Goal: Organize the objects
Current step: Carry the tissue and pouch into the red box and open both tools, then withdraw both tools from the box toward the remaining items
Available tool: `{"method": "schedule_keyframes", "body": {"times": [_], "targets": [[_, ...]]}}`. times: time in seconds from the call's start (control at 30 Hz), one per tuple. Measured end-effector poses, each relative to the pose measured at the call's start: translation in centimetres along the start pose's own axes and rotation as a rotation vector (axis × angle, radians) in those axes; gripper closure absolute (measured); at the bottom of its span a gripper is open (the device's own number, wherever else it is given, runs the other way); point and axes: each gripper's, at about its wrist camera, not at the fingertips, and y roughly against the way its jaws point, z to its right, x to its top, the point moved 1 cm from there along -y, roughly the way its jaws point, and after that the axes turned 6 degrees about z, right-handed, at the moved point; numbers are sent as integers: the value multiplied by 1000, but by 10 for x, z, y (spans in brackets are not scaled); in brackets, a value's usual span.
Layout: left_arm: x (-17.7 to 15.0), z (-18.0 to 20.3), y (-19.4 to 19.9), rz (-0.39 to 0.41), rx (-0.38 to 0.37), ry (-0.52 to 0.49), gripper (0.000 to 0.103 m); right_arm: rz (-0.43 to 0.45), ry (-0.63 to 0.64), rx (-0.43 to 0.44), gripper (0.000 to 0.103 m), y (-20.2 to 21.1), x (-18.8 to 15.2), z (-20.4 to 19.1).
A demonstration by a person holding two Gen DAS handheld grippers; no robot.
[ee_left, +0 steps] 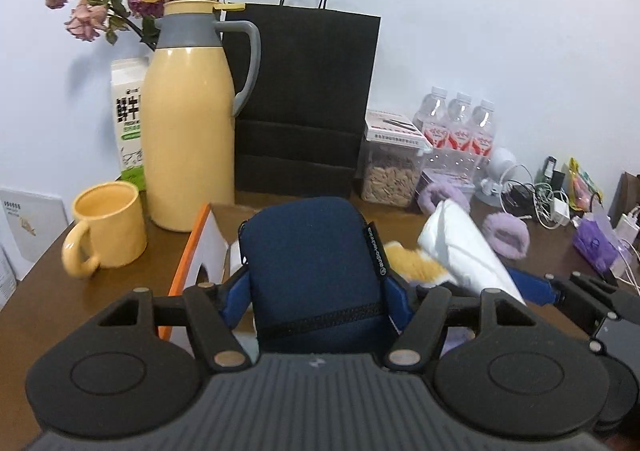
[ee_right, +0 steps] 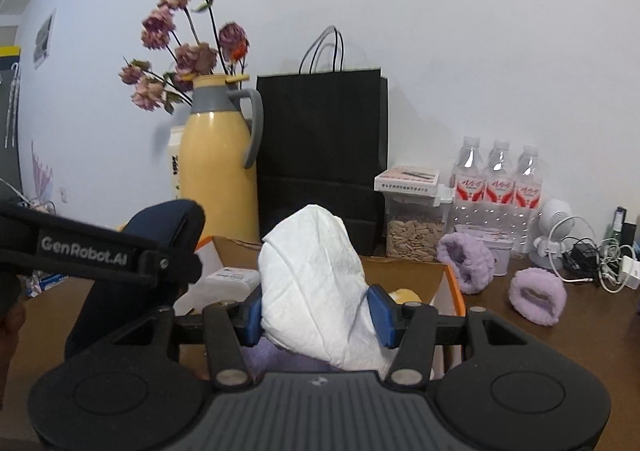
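My left gripper point(ee_left: 316, 287) is shut on a navy blue zip pouch point(ee_left: 312, 267) and holds it upright over an open cardboard box with orange edges point(ee_left: 188, 251). My right gripper point(ee_right: 318, 315) is shut on a white tissue pack point(ee_right: 316, 283) above the same box point(ee_right: 450, 287). The white pack shows in the left wrist view point(ee_left: 464, 247) to the right of the pouch. The pouch and left gripper show at the left of the right wrist view point(ee_right: 160, 227). A yellow-and-white soft item point(ee_left: 416, 263) lies in the box.
A yellow mug point(ee_left: 106, 229), yellow thermos point(ee_left: 188, 119), milk carton point(ee_left: 128, 119), dried roses, black paper bag point(ee_left: 304, 99), seed container point(ee_left: 390, 171) and water bottles point(ee_left: 460, 127) stand behind the box. Purple fuzzy rings point(ee_right: 536, 297), a small fan and cables lie right.
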Motion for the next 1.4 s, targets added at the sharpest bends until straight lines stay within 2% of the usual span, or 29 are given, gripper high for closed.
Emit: {"method": "schedule_keyframes", "body": {"times": [0.2, 0.47, 0.5, 0.53, 0.6, 0.67, 1.1, 1.4], "targets": [[1, -6, -43, -21, 15, -4, 35, -41, 6, -18, 52, -39, -5, 5], [-14, -8, -74, -85, -6, -50, 34, -106, 3, -30, 50, -64, -21, 15], [-15, -7, -75, -89, -11, -56, 29, -118, 4, -27, 43, -65, -23, 16], [-16, -6, -77, -90, -10, -56, 19, -130, 7, -24, 38, -66, -25, 15], [-18, -8, -73, -42, 1, -54, 0, -144, 20, -22, 15, -65, -28, 14], [-18, -9, -66, 6, 22, -56, 0, -141, 18, -26, 0, -62, -28, 14], [-19, -16, -50, 53, 43, -45, 0, -87, 23, -53, 0, -45, -21, 13], [-27, -20, -23, 95, 38, -42, 0, -34, 43, -62, 0, -21, -17, 6]]}}
